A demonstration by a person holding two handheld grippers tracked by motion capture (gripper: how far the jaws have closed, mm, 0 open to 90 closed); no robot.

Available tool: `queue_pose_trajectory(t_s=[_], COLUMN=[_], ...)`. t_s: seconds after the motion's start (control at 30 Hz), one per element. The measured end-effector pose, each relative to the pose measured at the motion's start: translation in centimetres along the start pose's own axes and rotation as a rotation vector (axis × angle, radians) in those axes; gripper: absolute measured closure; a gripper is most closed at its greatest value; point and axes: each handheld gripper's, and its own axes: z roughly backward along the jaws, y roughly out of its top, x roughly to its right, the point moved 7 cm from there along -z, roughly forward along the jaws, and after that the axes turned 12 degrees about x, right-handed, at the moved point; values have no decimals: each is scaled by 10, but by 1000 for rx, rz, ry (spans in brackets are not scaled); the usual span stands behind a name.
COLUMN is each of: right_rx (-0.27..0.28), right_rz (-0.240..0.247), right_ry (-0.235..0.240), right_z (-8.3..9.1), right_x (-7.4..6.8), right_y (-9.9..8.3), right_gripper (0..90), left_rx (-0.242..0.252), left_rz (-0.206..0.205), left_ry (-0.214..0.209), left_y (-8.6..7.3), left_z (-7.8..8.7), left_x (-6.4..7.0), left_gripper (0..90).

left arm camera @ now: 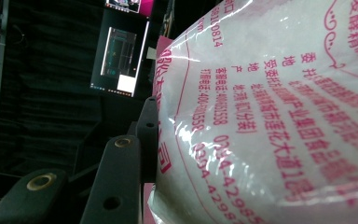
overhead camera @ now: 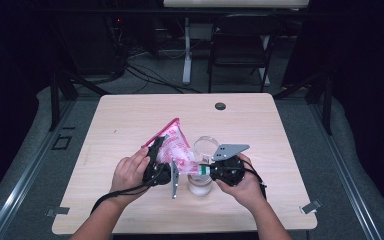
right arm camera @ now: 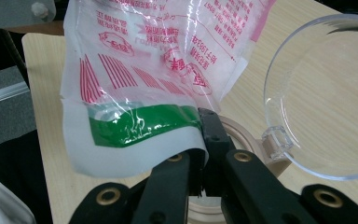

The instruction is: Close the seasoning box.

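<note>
**Pour from the bag into the jar without losing the corner**

You hold the plastic bag (overhead camera: 174, 145) tilted over the tabletop (overhead camera: 130, 120), its low end just above the glass jar (overhead camera: 200, 184), whose hinged clear lid (overhead camera: 205, 145) stands open behind it. Your left gripper (overhead camera: 156, 167) has its fingers (left arm camera: 147, 135) pressed against the bag's side; whether they pinch it fully you cannot tell from here. Your right gripper (right arm camera: 204, 179) has its fingers closed narrowly on the bag's bottom edge by the green band (right arm camera: 142, 123). Keep that pinch firm, steer the open corner over the jar mouth, and raise the left side slowly so the white contents slide rather than dump
</note>
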Motion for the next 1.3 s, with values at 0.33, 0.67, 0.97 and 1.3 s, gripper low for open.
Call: queue_pose_trajectory(t_s=[0.33,0.67,0.97,1.3], right_rx=[-5,-10,-12,-13], right_rz=[0,0,1,0], right_ry=[-2,-4,-6,-10], right_z=[-1,-1,-1,0], right_x=[1,2,3,3], right_y=[-1,-3,-4,-4], right_gripper=[898,898,898,898], left_rx=[0,8,8,12], left_rz=[-8,-19,-22,-21], left_ry=[-5,7,4,8], left_y=[2,4,5,7], left_z=[0,0,0,0], left_x=[0,-3,-3,-3], left_gripper=[628,628,628,628])
